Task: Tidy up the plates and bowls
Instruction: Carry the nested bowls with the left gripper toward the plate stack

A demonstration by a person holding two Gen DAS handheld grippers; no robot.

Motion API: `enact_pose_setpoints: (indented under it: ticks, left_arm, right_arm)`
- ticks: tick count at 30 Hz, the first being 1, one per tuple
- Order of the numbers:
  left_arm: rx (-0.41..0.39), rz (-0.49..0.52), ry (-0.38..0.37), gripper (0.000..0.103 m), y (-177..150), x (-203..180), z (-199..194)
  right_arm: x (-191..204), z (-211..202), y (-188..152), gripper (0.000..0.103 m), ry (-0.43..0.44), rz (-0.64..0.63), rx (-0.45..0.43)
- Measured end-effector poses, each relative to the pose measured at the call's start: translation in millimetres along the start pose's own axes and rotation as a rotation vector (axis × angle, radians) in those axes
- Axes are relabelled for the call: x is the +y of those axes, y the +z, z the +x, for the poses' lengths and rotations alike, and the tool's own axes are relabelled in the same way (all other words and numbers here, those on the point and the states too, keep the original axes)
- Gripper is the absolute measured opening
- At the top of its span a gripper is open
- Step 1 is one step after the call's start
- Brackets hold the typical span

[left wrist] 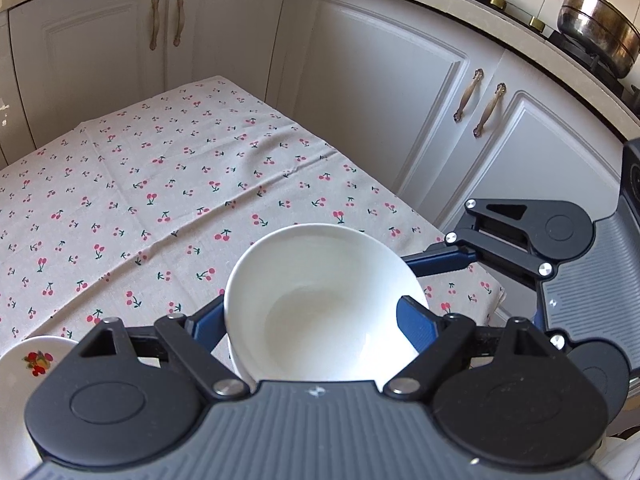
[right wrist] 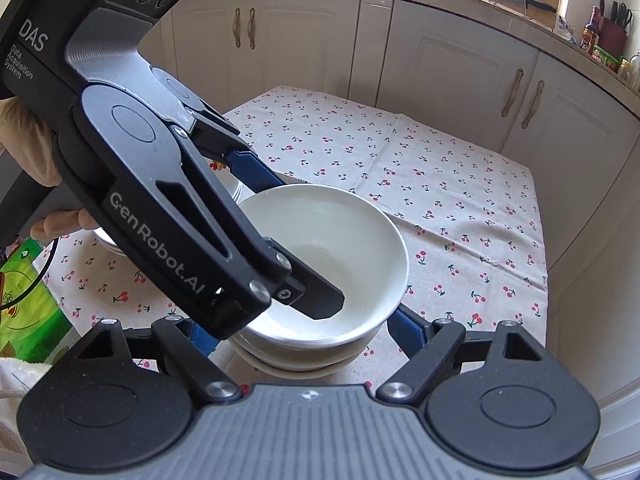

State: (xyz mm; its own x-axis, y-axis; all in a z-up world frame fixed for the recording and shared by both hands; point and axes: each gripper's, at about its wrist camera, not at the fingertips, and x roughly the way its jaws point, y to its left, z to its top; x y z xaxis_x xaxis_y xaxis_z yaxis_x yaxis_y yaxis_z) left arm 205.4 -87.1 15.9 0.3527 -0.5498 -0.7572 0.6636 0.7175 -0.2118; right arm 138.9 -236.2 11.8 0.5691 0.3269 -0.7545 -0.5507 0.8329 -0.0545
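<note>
Two grippers meet at a white bowl (right wrist: 332, 256) near the desk's close edge. In the right wrist view, the bowl tops a stack of bowls (right wrist: 296, 356); how many lie under it is hard to tell, since only rims show. The right gripper (right wrist: 304, 332) has its jaws set wide, one blue finger (right wrist: 408, 326) on each side of the stack, and whether they touch it cannot be made out. The left gripper (right wrist: 280, 240) reaches in from the left, its jaws closed on the bowl's rim: one finger inside, one outside the far wall.

In the left wrist view, the bowl (left wrist: 324, 304) fills the space between that gripper's (left wrist: 320, 320) fingers, and the stack below is mostly hidden. A plate (left wrist: 28, 364) with a fruit print is cut off at the lower left. Beyond lies the cherry-print cloth (left wrist: 160, 184) covering the desk, then white cabinets (left wrist: 380, 100). A steel pot (left wrist: 596, 28) sits on the stove at the far right.
</note>
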Motion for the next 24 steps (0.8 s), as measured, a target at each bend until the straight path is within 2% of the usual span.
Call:
enact_pose_setpoints:
  ticks: [19, 22, 24]
  left_arm:
    - [0.008, -0.014, -0.014, 0.087, -2.5, 5.1, 4.9]
    - [-0.002, 0.0, -0.012, 0.087, -3.2, 4.4, 4.0]
    - [-0.012, 0.011, -0.01, 0.087, -2.6, 3.4, 1.1]
  right_arm:
    - [-5.5, 2.4, -0.1, 0.089, 0.041, 0.038, 0.008]
    - [-5.1, 4.6, -2.0, 0.093, 0.051, 0.045, 0.014]
    - [-2.5, 1.1, -3.0, 0.101, 0.032, 0.027, -0.012]
